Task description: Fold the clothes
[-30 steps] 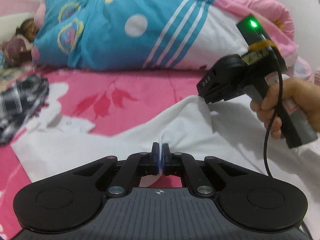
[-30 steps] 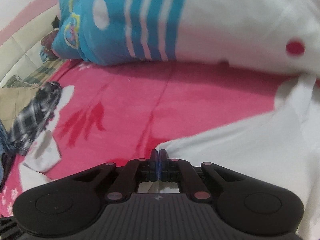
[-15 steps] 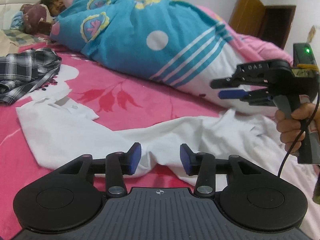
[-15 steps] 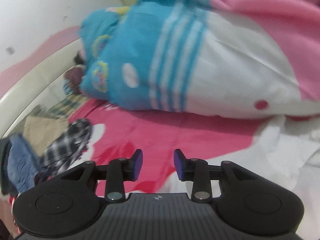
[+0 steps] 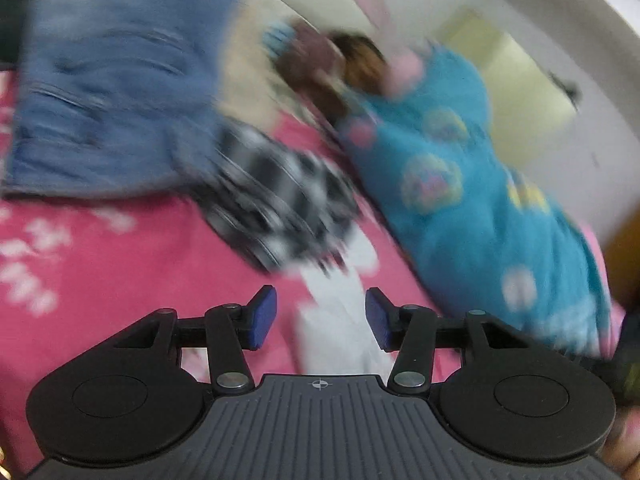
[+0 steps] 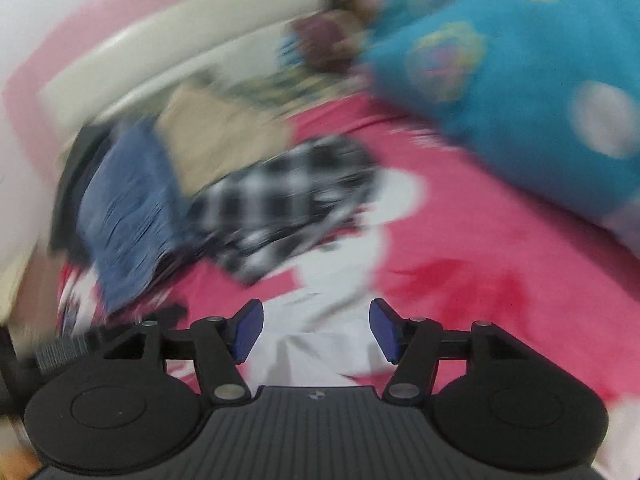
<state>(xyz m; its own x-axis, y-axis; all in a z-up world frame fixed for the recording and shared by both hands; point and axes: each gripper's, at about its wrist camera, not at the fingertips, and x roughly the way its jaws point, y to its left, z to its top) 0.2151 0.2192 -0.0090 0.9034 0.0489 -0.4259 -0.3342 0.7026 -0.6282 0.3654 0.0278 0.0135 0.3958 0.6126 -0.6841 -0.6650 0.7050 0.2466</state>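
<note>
Both pictures are blurry, so small things are hard to make out.

The left gripper (image 5: 321,318) is wide open, and its two blue pads (image 5: 262,318) hold nothing. A white shirt (image 5: 340,320) lies flat on the pink bed cover (image 5: 100,280) and shows in the gap between the pads. I cannot tell if the pads touch it. Past the white shirt is a black and white checked shirt (image 5: 280,200), all bunched up, and it seems to touch the far end of the white one. To the left of the checked shirt sit blue jeans (image 5: 108,100). To the right is a big blue blanket (image 5: 472,200) with round pictures and white dots on it. A person lies under it, with dark hair (image 5: 356,60) showing at the top end.

The right gripper (image 6: 316,330) is wide open too, and it holds nothing. The white shirt (image 6: 328,320) lies below it and between its blue pads (image 6: 384,330). Just past that is the checked shirt (image 6: 280,208), with the blue jeans (image 6: 124,216) to its left. A tan cloth (image 6: 212,140) lies behind those two. The blue blanket (image 6: 520,100) fills the top right. The pink bed cover (image 6: 480,260) spreads out under all of it. A cream headboard (image 6: 160,52) runs along the back of the bed.
</note>
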